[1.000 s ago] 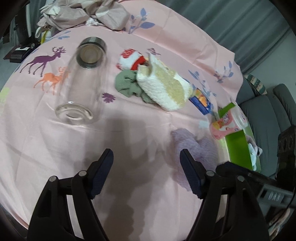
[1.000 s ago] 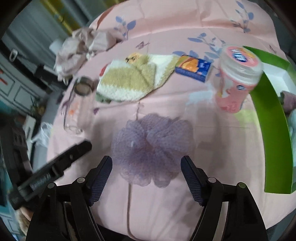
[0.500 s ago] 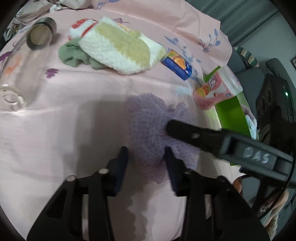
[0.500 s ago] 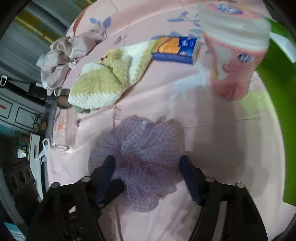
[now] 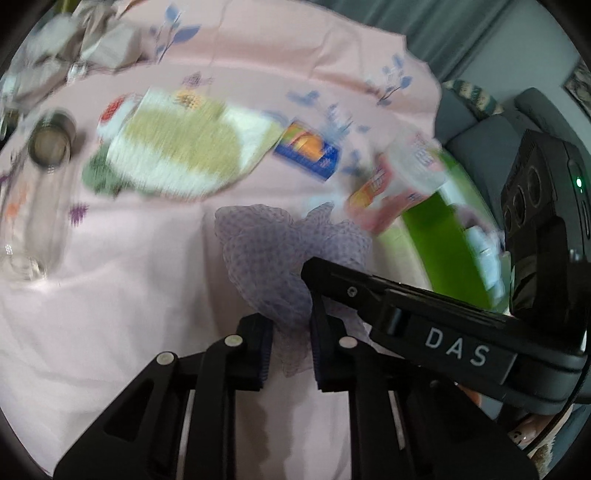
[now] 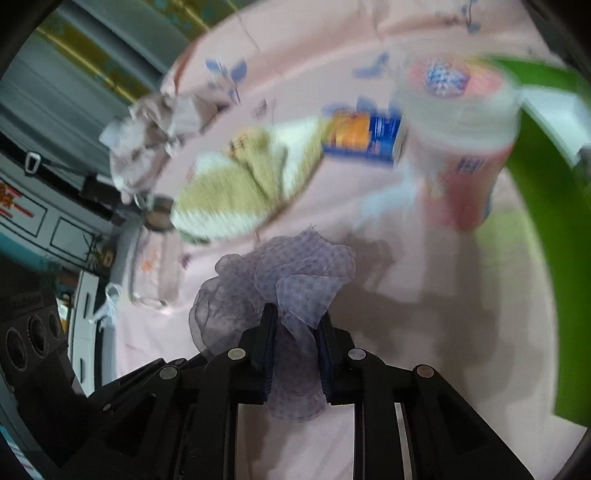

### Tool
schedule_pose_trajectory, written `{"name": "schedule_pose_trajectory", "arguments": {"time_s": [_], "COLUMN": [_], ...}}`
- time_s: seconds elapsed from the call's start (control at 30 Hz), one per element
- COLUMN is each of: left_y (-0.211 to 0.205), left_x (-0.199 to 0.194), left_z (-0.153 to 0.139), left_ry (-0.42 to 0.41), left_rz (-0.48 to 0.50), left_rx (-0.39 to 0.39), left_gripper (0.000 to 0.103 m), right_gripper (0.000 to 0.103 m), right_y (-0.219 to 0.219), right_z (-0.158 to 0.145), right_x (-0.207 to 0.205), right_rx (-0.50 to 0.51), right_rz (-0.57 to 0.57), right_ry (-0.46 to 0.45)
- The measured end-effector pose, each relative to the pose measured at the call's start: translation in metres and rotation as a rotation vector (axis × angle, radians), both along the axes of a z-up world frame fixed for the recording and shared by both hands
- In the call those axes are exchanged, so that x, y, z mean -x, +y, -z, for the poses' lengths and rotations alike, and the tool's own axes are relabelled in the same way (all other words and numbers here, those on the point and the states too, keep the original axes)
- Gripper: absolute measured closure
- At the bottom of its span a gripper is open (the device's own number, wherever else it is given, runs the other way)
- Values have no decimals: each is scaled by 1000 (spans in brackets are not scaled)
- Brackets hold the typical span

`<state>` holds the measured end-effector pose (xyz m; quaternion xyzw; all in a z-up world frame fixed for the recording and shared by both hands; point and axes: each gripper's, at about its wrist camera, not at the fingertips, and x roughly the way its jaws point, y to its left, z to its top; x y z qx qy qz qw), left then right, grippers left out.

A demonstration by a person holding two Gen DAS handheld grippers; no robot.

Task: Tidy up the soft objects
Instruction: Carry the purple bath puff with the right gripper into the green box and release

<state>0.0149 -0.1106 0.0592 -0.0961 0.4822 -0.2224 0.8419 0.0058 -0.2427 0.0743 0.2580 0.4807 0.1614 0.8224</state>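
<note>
Both grippers pinch the purple mesh bath pouf [image 5: 273, 254] – the left gripper [image 5: 290, 347] and the right gripper [image 6: 297, 350] each squeeze a bunch, just above the pink sheet [image 5: 110, 295]. Pulling apart could tear the thin net, or it could slip out.

Grey sofa [image 5: 480, 147] and grey curtain [image 5: 461, 22] behind a pink-clothed table [image 5: 92, 295].

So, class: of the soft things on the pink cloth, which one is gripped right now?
The purple mesh bath puff. Both the left hand-held gripper and right hand-held gripper pinch it; the yellow-and-white towel lies untouched.
</note>
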Motion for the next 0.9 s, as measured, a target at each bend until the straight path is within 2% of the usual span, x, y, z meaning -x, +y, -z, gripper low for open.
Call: {"name": "schedule_pose_trajectory", "arguments": {"time_s": [0.27, 0.43, 0.6, 0.9], "left_y": [-42, -78, -121, -191], "left_x": [7, 0, -9, -32], "left_z": [-80, -113, -120, -94], "left_ry": [-212, -294, -317, -262], "left_rz": [99, 163, 237, 352], "left_rx": [24, 32, 31, -8], "left_gripper": [89, 89, 89, 89], "right_gripper": [80, 80, 80, 80], "right_y": [-60, -99, -131, -192], "right_z": [-72, -97, -103, -62], "right_x": [25, 27, 26, 26], "right_rx": [-7, 1, 40, 13], "right_rz": [136, 234, 334, 485], "right_ry": [-218, -287, -311, -254]}}
